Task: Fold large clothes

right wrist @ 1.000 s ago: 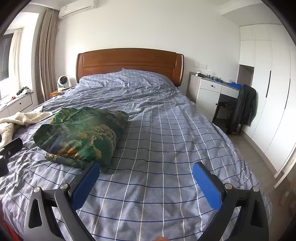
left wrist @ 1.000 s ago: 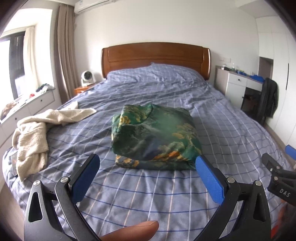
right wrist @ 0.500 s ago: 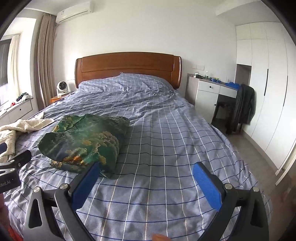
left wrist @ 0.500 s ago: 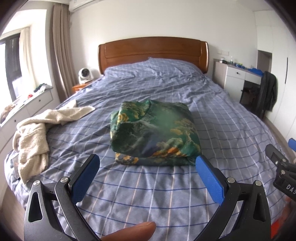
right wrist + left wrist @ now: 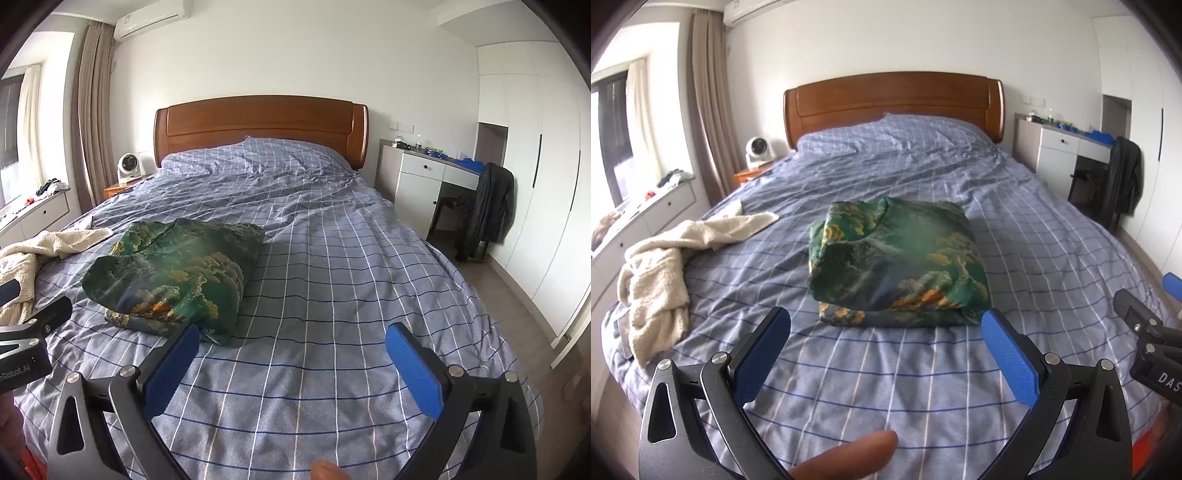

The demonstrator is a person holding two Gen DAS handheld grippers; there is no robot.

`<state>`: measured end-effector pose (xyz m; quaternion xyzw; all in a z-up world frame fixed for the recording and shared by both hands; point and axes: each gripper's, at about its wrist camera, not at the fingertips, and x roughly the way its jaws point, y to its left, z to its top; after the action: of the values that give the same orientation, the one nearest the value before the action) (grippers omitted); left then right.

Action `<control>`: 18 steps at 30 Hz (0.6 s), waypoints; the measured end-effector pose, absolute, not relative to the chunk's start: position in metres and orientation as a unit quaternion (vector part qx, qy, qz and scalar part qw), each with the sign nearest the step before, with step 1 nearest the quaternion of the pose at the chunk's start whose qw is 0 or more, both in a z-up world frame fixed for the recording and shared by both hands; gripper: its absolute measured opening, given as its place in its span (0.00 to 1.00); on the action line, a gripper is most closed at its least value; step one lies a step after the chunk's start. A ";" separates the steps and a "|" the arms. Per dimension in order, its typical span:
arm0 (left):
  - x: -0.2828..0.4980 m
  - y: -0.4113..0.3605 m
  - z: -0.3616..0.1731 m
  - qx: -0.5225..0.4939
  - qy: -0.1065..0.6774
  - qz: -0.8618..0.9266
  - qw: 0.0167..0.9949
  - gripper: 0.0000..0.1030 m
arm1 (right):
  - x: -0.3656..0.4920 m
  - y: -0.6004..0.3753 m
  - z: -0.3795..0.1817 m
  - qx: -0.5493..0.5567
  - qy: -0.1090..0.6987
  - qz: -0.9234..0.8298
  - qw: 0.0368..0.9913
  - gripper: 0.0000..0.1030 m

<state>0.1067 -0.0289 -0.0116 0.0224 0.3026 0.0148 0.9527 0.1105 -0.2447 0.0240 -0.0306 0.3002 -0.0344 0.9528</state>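
A green garment with a yellow-orange landscape print (image 5: 899, 264) lies folded into a thick rectangle in the middle of the blue checked bed (image 5: 923, 369). It also shows in the right wrist view (image 5: 173, 277), left of centre. My left gripper (image 5: 882, 328) is open and empty, held above the bed just short of the bundle's near edge. My right gripper (image 5: 291, 343) is open and empty, above bare bedding to the right of the bundle. Neither touches the garment.
A cream towel-like garment (image 5: 661, 266) lies crumpled at the bed's left edge. The wooden headboard (image 5: 894, 99) is at the far end. A white desk and a chair with a dark jacket (image 5: 487, 206) stand right. A small fan (image 5: 757, 149) sits on the nightstand.
Both grippers have drawn back slightly from the bed and stayed open. The folded garment has not moved.
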 end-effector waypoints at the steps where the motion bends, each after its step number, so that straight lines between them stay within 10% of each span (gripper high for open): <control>1: 0.107 -0.029 -0.011 0.022 0.304 0.016 0.952 1.00 | 0.111 -0.243 0.025 -0.033 0.303 -0.032 0.952 0.99; 18: 0.107 -0.023 -0.011 0.037 0.322 0.033 0.946 1.00 | 0.110 -0.224 0.026 -0.048 0.323 -0.016 0.945 0.99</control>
<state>0.1073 -0.0225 -0.0107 0.0368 0.3219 0.0325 0.9455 0.1101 -0.2238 0.0259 -0.0479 0.3233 -0.0159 0.9449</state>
